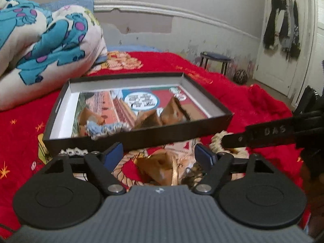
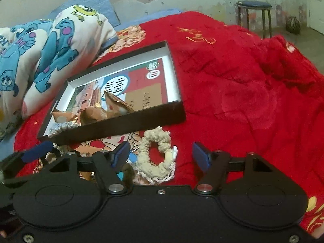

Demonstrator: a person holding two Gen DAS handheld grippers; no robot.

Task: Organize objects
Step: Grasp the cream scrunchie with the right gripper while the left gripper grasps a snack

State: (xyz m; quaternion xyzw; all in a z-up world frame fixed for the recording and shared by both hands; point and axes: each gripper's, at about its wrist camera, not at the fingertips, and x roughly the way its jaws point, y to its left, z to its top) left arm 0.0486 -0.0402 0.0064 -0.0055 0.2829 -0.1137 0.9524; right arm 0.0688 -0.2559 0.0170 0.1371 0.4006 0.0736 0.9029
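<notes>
Left gripper (image 1: 160,155): jaws apart, nothing pressed between the blue pads; aimed down at a brown folded-paper piece (image 1: 160,167) lying on the red bedspread (image 1: 253,105), just in front of the box.
Right gripper (image 2: 161,155): jaws apart and empty; a cream scrunchie (image 2: 156,154) lies on the bedspread between the fingers, untouched.
Black shallow box (image 1: 141,137): open-topped, resting on the bedspread; it holds a printed card, several brown paper pieces (image 1: 174,111) and a blue-grey crocheted scrunchie (image 1: 105,128) draped at its near wall.
Handling, scrunchie: judged light, soft and springy; likely best pinched across one side of the ring.
Handling, paper piece: judged light and easily crushed; a gentle hold on a folded edge seems safest.
Writing: raised letters "DAS" on the right gripper's finger (image 1: 273,132), seen from the left wrist; Chinese characters on the printed card (image 2: 115,85), too blurred to read.
Background: cartoon-monster quilt (image 2: 50,46), stool (image 2: 254,16).
</notes>
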